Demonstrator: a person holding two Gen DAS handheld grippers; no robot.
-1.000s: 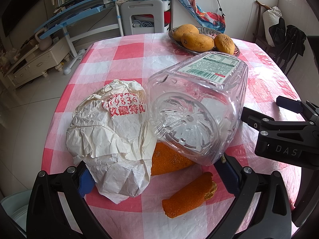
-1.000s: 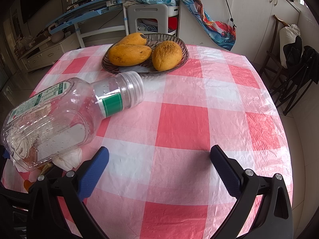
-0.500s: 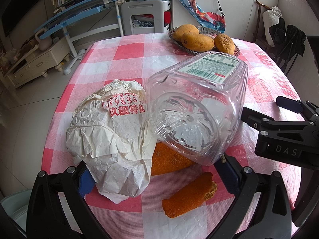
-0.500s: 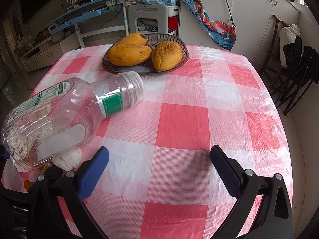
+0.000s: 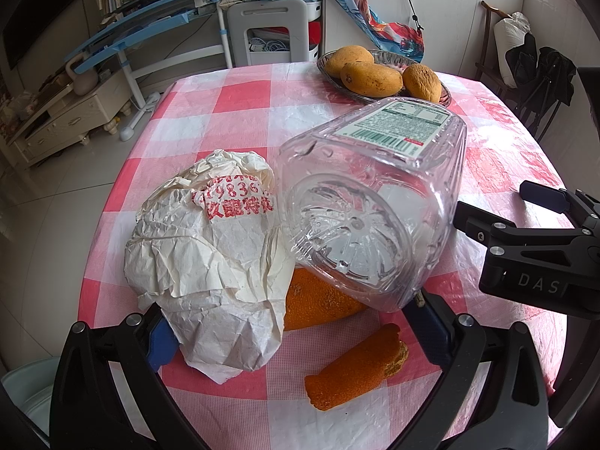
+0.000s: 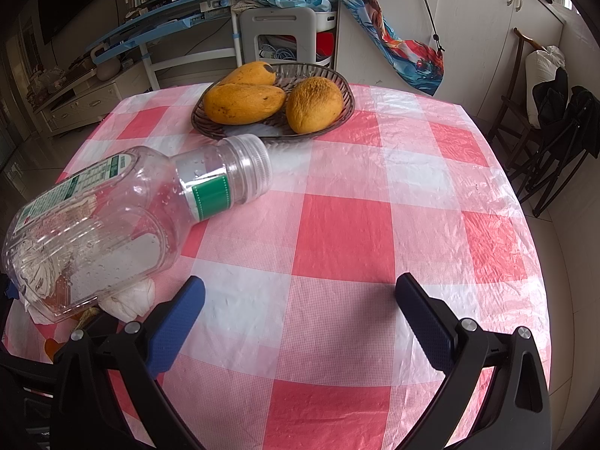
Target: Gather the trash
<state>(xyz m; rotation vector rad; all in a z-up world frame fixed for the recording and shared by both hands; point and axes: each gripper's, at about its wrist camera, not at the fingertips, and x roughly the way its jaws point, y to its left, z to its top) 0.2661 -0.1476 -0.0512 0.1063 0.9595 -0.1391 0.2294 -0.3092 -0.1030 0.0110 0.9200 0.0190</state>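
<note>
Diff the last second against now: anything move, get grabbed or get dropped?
No visible change. The plastic bottle lies on its side against the crumpled paper and orange peel; both grippers, left and right, hold position with jaws open and empty.

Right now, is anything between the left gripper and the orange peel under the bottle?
Yes. The crumpled paper wrapper and the tipped plastic bottle lie over the big orange peel, ahead of the open left gripper.
</note>
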